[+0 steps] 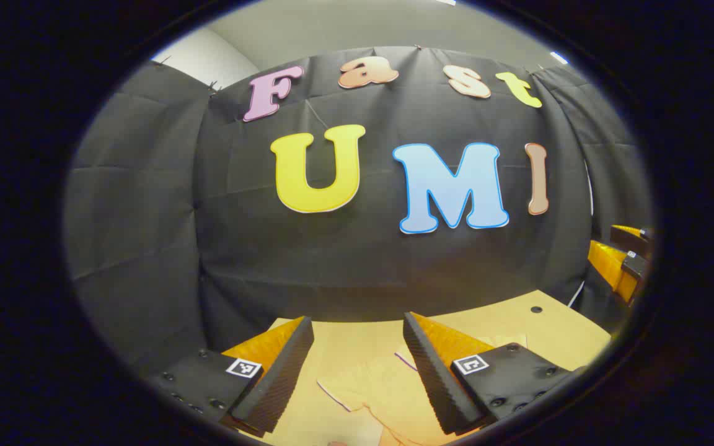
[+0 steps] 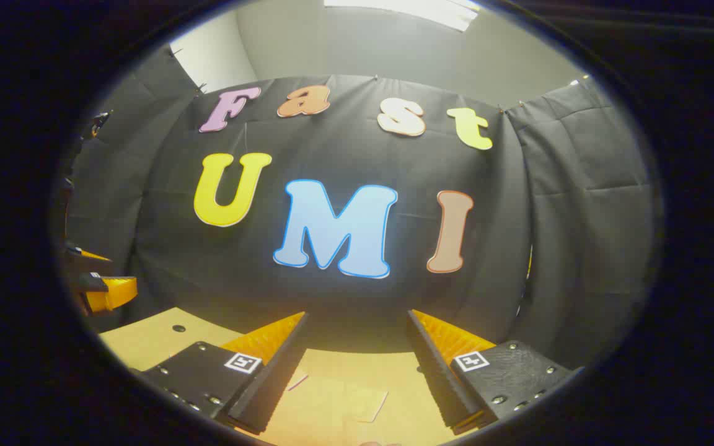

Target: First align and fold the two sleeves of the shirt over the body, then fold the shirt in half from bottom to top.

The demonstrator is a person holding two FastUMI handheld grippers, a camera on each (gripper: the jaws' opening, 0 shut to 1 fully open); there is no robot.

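Nearest the lens in the left gripper view, we see the left gripper (image 1: 357, 328) with its two fingers spread wide and nothing between them, raised above the tabletop (image 1: 549, 328). Below and between those fingers lies the shirt (image 1: 382, 384), pale, flat on the tabletop, its outline edged by a thin darker seam. At the right edge of that view we find the right gripper (image 1: 623, 257), held well apart. In the right gripper view, its fingers are likewise parted and empty above the tabletop, part of the shirt showing beneath them.
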